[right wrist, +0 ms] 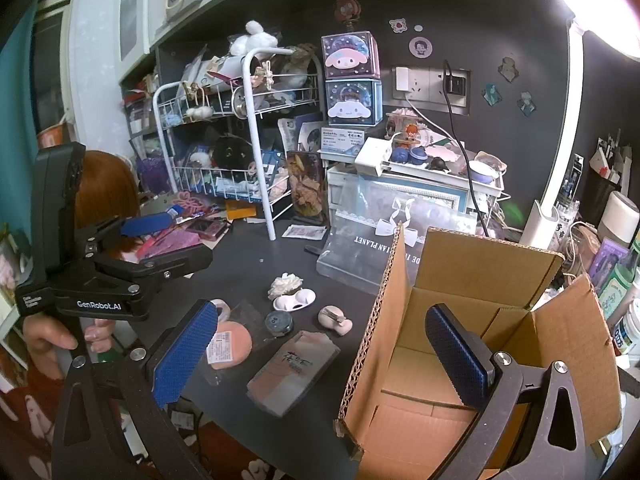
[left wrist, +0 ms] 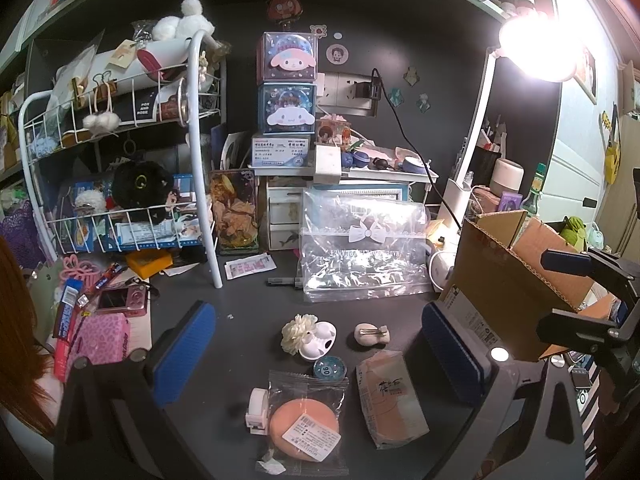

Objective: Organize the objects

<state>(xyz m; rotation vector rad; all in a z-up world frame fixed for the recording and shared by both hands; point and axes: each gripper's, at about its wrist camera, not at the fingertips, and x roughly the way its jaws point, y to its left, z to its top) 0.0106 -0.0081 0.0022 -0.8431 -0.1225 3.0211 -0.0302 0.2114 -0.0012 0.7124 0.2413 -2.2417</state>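
Note:
Small items lie on the dark desk: an orange puff in a clear packet [left wrist: 305, 423] [right wrist: 229, 344], a pink-grey pouch [left wrist: 390, 396] [right wrist: 294, 370], a white two-well case [left wrist: 319, 340] [right wrist: 294, 300] beside a cream flower [left wrist: 295, 334], a round blue tin [left wrist: 330, 368] [right wrist: 279, 323], a beige clip [left wrist: 372, 335] [right wrist: 335, 318] and a white tape dispenser [left wrist: 258, 410]. An open cardboard box [left wrist: 516, 280] [right wrist: 480, 320] stands on the right. My left gripper [left wrist: 320, 356] is open and empty above the items. My right gripper [right wrist: 320, 356] is open and empty, its right finger over the box.
A white wire rack [left wrist: 120, 160] full of toys stands at back left. A clear plastic bag [left wrist: 360, 248] and stacked character boxes [left wrist: 288, 80] stand behind the items. A lit desk lamp [left wrist: 536, 48] is at right. A pink camera [left wrist: 120, 300] lies at left.

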